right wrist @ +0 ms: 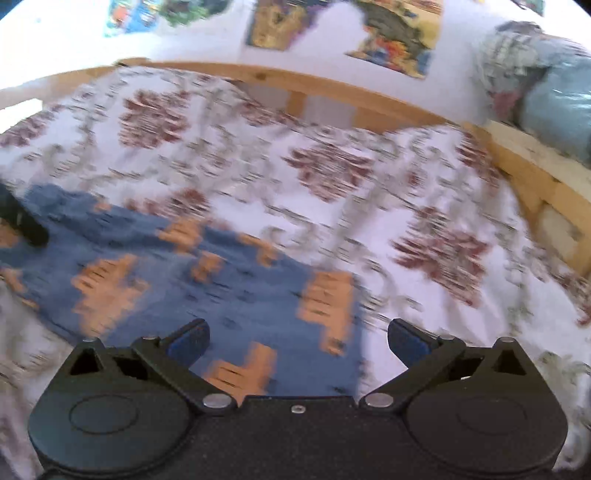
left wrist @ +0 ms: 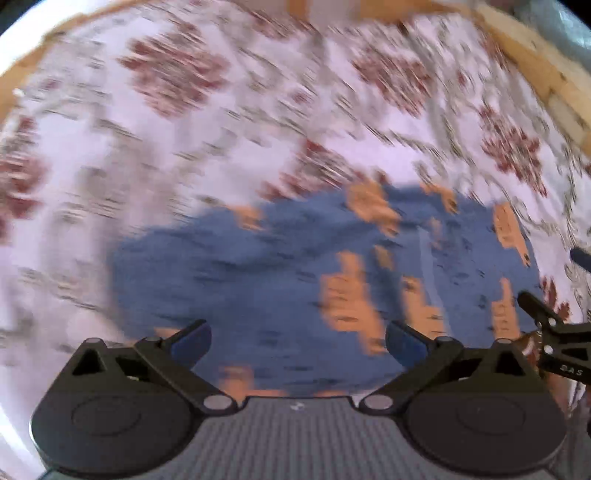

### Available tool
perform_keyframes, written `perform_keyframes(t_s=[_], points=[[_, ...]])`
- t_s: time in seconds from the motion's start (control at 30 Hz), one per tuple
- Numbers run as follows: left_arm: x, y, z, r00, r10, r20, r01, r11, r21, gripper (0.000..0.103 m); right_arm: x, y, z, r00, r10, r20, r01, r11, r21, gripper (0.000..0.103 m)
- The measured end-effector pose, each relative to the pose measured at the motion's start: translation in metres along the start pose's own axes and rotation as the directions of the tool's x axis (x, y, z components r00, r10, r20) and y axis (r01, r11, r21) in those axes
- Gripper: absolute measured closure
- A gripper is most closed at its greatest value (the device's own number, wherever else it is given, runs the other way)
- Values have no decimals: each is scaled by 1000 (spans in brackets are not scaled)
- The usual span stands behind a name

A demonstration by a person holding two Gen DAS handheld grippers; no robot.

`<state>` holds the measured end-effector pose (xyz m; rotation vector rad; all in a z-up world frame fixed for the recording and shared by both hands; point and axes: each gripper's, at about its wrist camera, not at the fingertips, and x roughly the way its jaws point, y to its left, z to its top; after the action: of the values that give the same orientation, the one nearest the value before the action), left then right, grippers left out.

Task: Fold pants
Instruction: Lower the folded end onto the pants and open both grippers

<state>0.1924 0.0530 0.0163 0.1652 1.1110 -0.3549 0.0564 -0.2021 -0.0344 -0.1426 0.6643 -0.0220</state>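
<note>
On the bed: blue pants [left wrist: 280, 273] with orange print, lying bunched on the floral sheet [left wrist: 177, 140]
Pants position: below and ahead of both grippers, spread across the sheet's near part
Left gripper [left wrist: 298, 341]: jaws wide open, holding nothing, above the pants
Right gripper [right wrist: 298, 339]: jaws wide open, empty, over the pants' right edge where the sheet begins
Other gripper in view: right one shows at the right edge of the left wrist view
Bed frame [right wrist: 332, 92]: wooden, along the far side
Wall: posters [right wrist: 399, 33] above the frame
Image quality: both views motion-blurred, print detail unreadable
</note>
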Motion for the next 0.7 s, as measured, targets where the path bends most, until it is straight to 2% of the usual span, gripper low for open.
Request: perform_keyframes(t_s=[0.1,0.17,0.27,0.37,0.43,0.57,0.7], points=[[-14,63,17,1000,25,-3,-25,995,-96,0,5,27,13,997,82,-2,-82,995,-49,1],[-13,101,29,1000,4,-7,-5,983,-184,0,12,50,21,993,121,-9,-121,988,-91,1],[2,142,36,991,-131,-4,125,953,-274,0,23,88,31,981,192,-34,-195,968,-158,1],[19,162,40,968,-249,32,246,914,-324,0,33,120,37,964,260,-53,-265,939,-218,1],[21,162,44,957,-279,78,290,912,-291,0,42,136,39,957,283,-66,-291,925,-245,1],[18,144,56,961,-258,101,268,958,-103,0,60,154,38,973,218,-82,-232,930,-284,1],[33,129,65,981,-193,20,191,978,83,0,77,159,27,975,185,-126,-216,929,-301,1]])
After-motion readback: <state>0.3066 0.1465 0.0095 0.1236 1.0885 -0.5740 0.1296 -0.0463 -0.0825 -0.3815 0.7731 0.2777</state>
